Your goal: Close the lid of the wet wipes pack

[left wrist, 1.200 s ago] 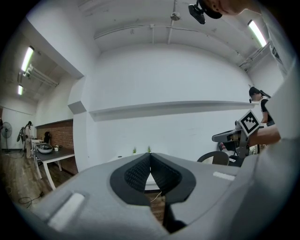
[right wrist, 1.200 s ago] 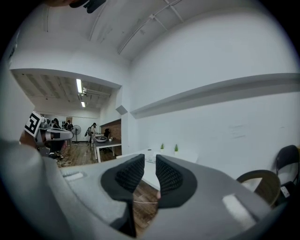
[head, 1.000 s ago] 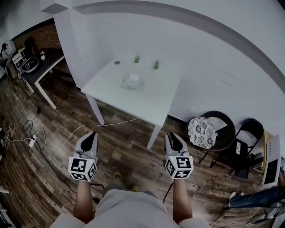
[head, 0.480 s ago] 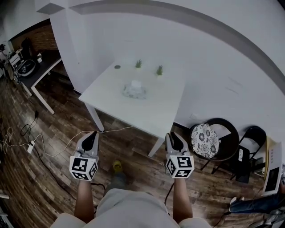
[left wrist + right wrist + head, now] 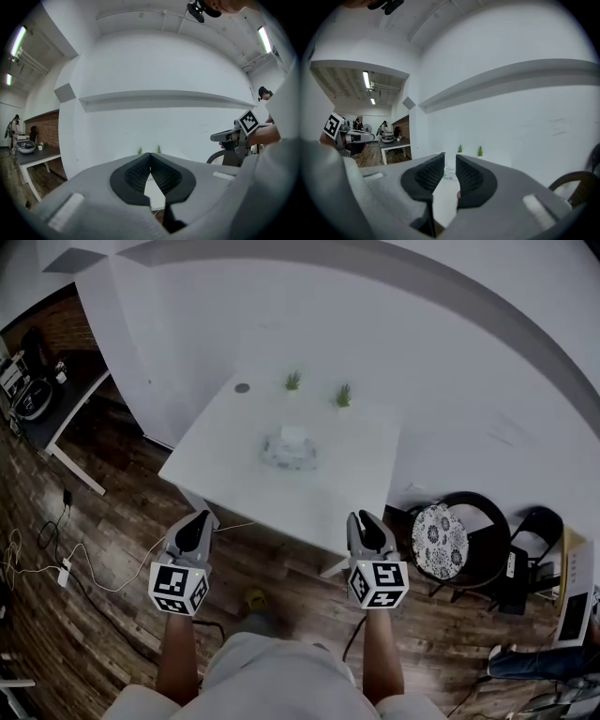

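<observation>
The wet wipes pack (image 5: 290, 452) lies near the middle of a white table (image 5: 234, 474), with its white lid (image 5: 294, 435) standing up. Both grippers hang over the wooden floor in front of the table's near edge, well short of the pack. My left gripper (image 5: 199, 519) is shut with its tips touching (image 5: 150, 154) and holds nothing. My right gripper (image 5: 364, 520) shows a narrow gap between its jaws (image 5: 450, 155), also with nothing in it. Through that gap I see a strip of the tabletop (image 5: 443, 197).
Two small green plants (image 5: 293, 381) (image 5: 344, 395) and a dark round disc (image 5: 242, 387) sit at the table's far edge by the white wall. A black chair with a patterned cushion (image 5: 424, 526) stands to the right. A dark desk (image 5: 42, 404) and floor cables (image 5: 56, 563) are to the left.
The table and pack have come nearer and lower in the head view as the person walks up. Both grippers keep their pose.
</observation>
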The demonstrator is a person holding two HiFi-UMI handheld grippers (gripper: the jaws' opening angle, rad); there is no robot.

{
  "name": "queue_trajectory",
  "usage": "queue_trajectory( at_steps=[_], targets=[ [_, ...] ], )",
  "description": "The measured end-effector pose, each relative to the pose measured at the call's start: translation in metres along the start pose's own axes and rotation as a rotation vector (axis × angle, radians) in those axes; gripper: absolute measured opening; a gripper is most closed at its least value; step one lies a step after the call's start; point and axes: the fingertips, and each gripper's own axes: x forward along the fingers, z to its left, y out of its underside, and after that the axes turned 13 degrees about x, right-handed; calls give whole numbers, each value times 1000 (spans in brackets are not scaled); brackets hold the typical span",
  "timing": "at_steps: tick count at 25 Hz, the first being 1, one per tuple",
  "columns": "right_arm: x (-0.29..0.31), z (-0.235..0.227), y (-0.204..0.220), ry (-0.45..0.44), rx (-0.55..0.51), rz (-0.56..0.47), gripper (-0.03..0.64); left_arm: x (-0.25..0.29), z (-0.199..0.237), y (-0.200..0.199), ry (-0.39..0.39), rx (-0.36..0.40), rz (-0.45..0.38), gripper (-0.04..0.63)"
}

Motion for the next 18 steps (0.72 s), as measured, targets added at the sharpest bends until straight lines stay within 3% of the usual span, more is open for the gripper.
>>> queue_trajectory(
  at_steps=[8,18],
  targets=[
    [73,17,-7,65,-20,20,80,73,63,18,71,-32,-15,6],
    [108,5,-15,105,-27,31,80,129,72,24,154,-45,-19,6]
  ],
)
